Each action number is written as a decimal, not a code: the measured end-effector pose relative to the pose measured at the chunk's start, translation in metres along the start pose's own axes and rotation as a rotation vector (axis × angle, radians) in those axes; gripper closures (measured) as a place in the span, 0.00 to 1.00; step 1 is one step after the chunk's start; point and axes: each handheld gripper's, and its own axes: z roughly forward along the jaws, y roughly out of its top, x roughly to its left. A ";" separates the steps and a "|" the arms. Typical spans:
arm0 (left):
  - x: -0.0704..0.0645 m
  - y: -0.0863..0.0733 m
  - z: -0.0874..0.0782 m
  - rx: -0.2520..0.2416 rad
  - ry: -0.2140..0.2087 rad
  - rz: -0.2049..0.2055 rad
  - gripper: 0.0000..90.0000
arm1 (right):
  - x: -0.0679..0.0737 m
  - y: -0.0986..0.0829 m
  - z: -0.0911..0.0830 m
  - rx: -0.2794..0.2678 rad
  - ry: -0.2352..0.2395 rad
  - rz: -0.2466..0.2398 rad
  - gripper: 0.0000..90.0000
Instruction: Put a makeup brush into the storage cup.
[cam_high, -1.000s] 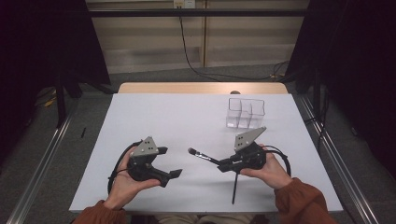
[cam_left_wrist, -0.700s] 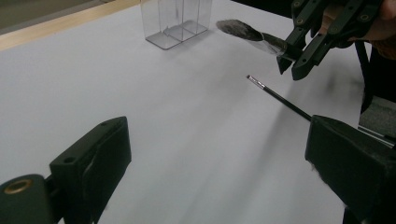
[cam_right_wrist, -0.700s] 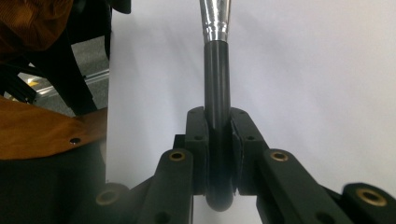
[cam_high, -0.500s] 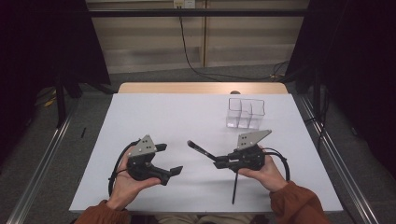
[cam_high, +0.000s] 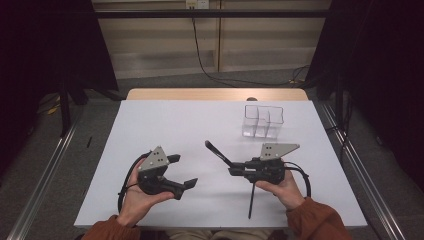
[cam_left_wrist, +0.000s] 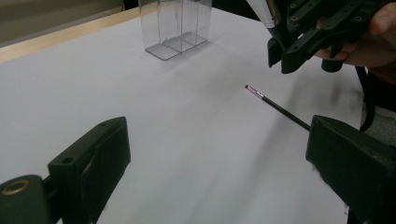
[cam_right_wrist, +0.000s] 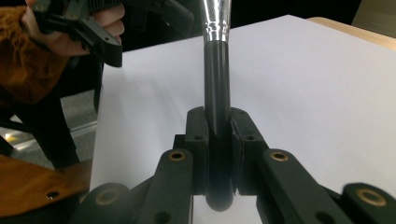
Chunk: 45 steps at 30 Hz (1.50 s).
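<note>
Nearest the front edge of the table (cam_high: 200, 125), a thin black pencil (cam_high: 251, 199) lies flat on the white top, running from near that edge up under the right hand (cam_high: 282, 185); in the left gripper view its tip (cam_left_wrist: 254, 91) points toward the middle of the table, and the pencil is free of both grippers.

At the front left, the left gripper (cam_high: 182, 171) is cradled in the left hand (cam_high: 137, 197) with its jaws spread wide and nothing between them; its own view shows bare table between the two black jaws.

To the right of it, the right gripper (cam_high: 235, 169) is clamped on the black handle of a makeup brush (cam_high: 217, 152). In the right gripper view the handle (cam_right_wrist: 217, 116) is pinched between the two pads, its rounded end sticking out behind them and its silver ferrule rising beyond. From above, the brush slants up and left, off the table.

Farther back, toward the far right corner, a clear plastic organizer (cam_high: 262, 121) with several compartments stands upright, well apart from both grippers.
</note>
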 end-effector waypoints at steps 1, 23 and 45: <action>0.000 0.000 0.000 -0.004 0.009 0.004 0.06 | 0.001 0.000 0.001 -0.006 -0.001 0.000 0.88; -0.013 0.013 0.011 -0.135 -0.024 0.020 0.12 | 0.010 0.005 0.007 -0.039 0.021 -0.019 0.88; -0.018 0.028 0.031 -0.087 -0.105 0.024 0.22 | 0.010 0.005 0.009 -0.034 0.036 -0.025 0.88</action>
